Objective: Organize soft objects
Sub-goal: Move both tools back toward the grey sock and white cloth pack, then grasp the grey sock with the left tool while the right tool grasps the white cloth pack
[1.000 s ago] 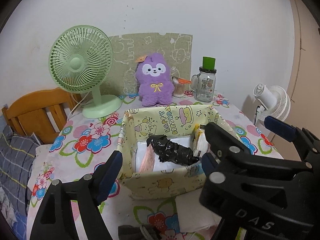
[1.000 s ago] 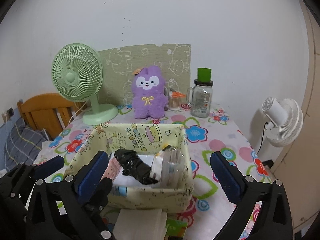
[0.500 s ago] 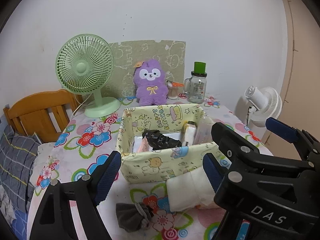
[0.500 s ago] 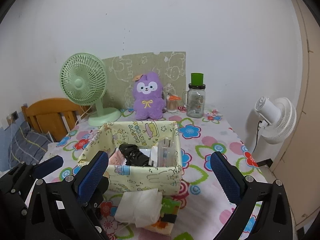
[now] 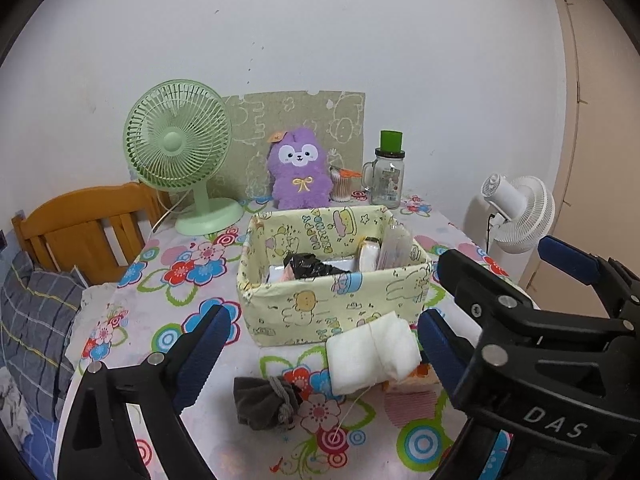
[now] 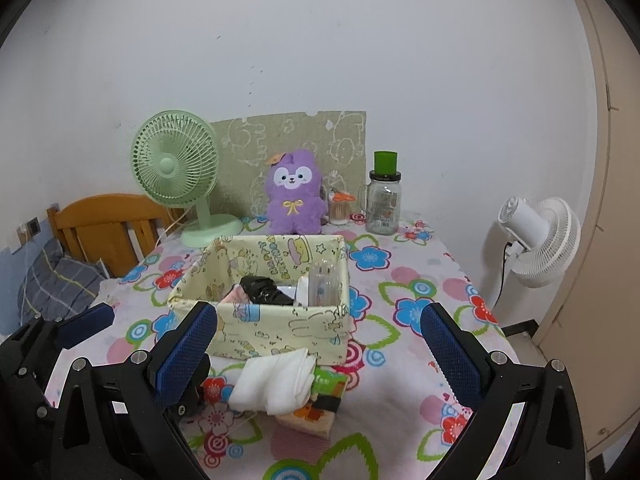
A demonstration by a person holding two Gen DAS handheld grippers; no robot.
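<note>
Both hand-held grippers agape, empty; white cloth [image 5: 370, 354] beside yellow box [image 5: 336, 308]

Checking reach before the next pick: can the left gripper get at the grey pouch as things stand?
Probably yes. The left gripper is open and empty, and the grey pouch lies in the open on the table just ahead of it, apart from the white cloth and the box.
</note>
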